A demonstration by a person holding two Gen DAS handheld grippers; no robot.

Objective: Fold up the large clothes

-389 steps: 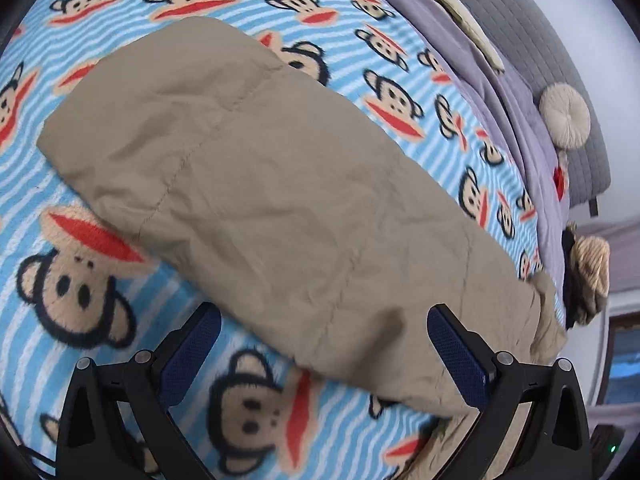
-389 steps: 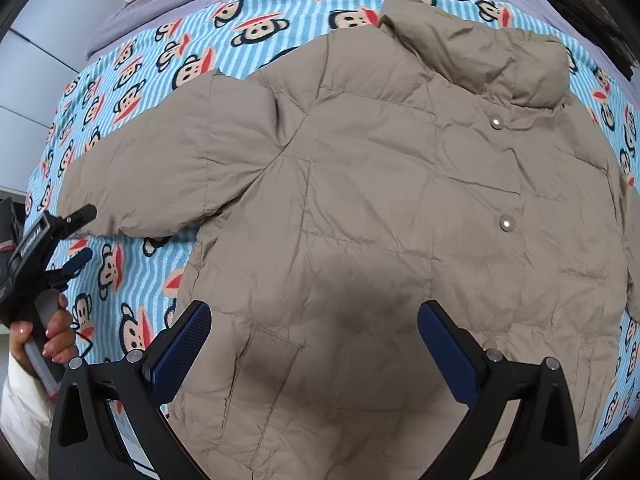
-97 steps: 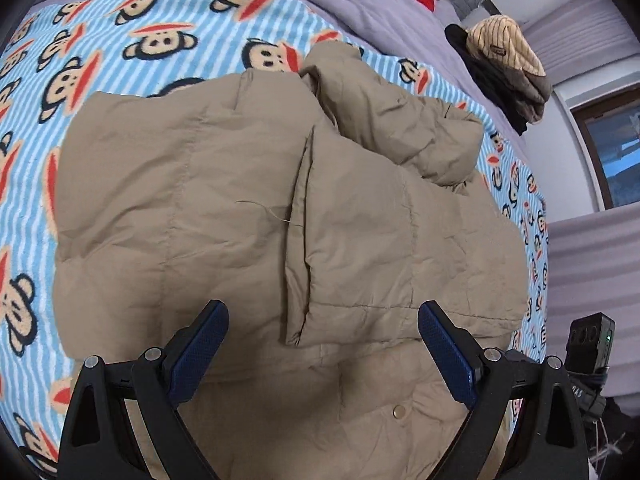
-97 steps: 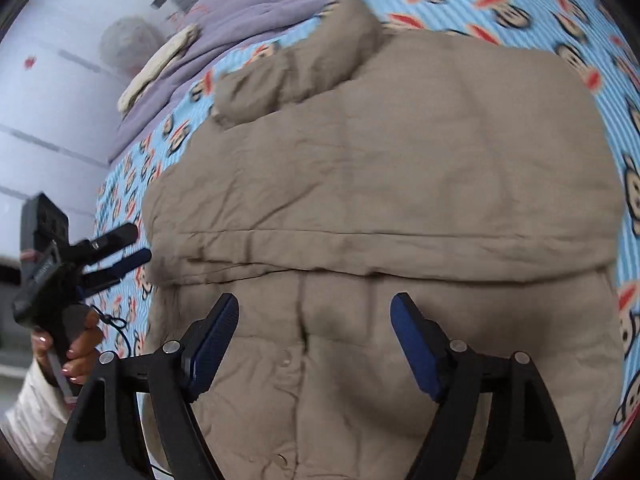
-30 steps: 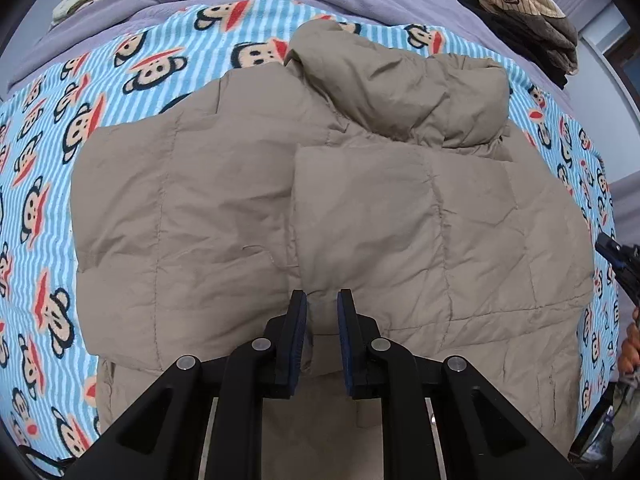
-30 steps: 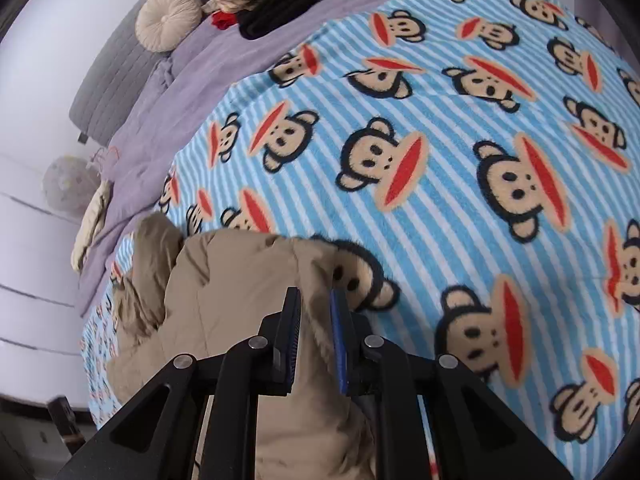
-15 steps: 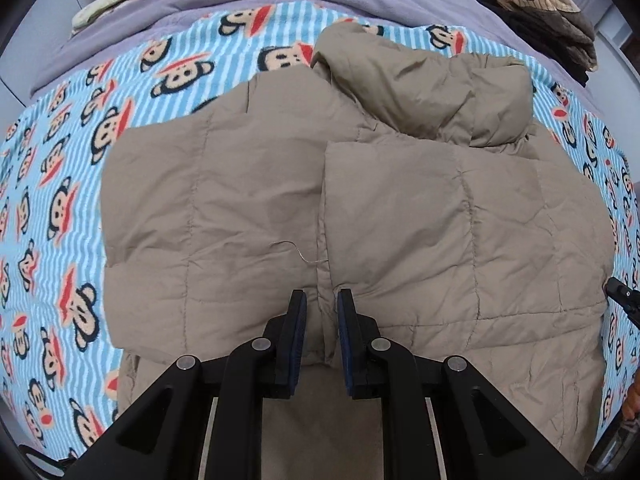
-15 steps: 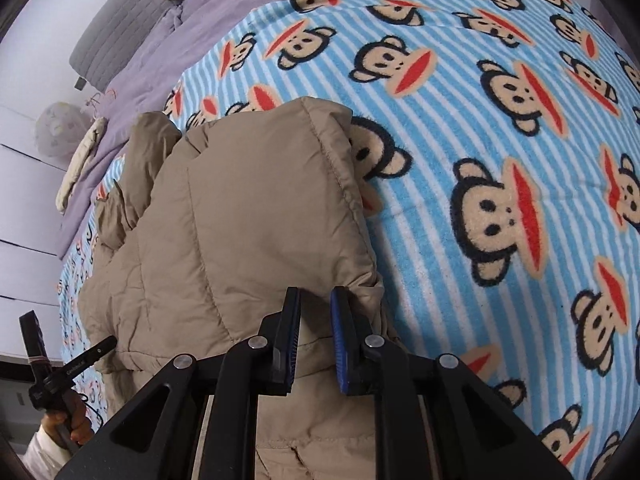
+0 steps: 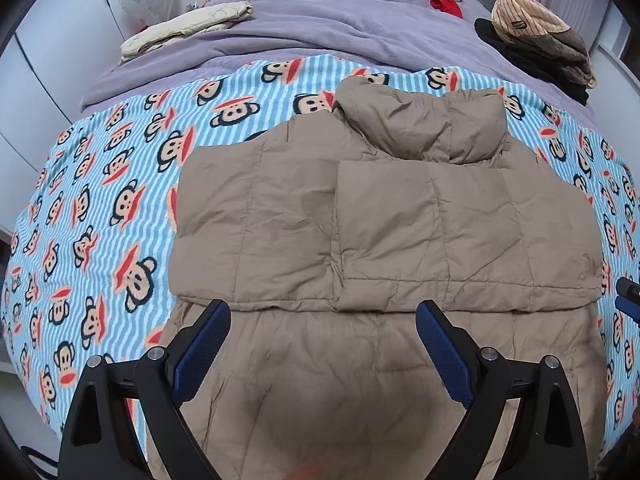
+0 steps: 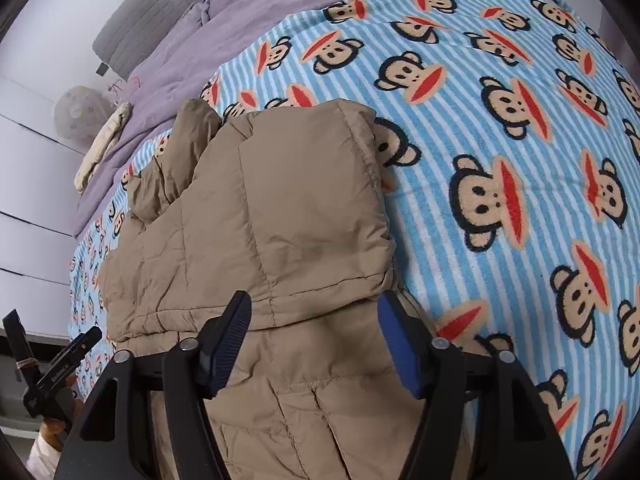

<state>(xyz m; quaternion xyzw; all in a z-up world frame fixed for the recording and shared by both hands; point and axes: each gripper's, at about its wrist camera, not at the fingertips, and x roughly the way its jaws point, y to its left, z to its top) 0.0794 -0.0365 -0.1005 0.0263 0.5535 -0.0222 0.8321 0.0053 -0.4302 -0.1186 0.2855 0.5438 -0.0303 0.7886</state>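
Nearest the left wrist camera, the left gripper [image 9: 323, 346] has its jaws opening, blue pads apart, nothing between them. Likewise the right gripper [image 10: 315, 340], opening above the fabric. Beneath both lies the tan puffer jacket [image 9: 384, 232], both sleeves folded across its front, collar farthest away, flat on the monkey-print blanket [image 9: 100, 208]. Beyond, a purple bedcover [image 9: 312, 36].

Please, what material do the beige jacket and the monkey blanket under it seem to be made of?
The beige jacket looks like thin woven synthetic shell, matte with a slight sheen, over soft filling: it shows stitched quilt panels, puffy edges and fine creases. Down or polyester fill cannot be told. The monkey blanket looks like fleece or plush: its surface is fuzzy and matte, and the printed outlines look soft.
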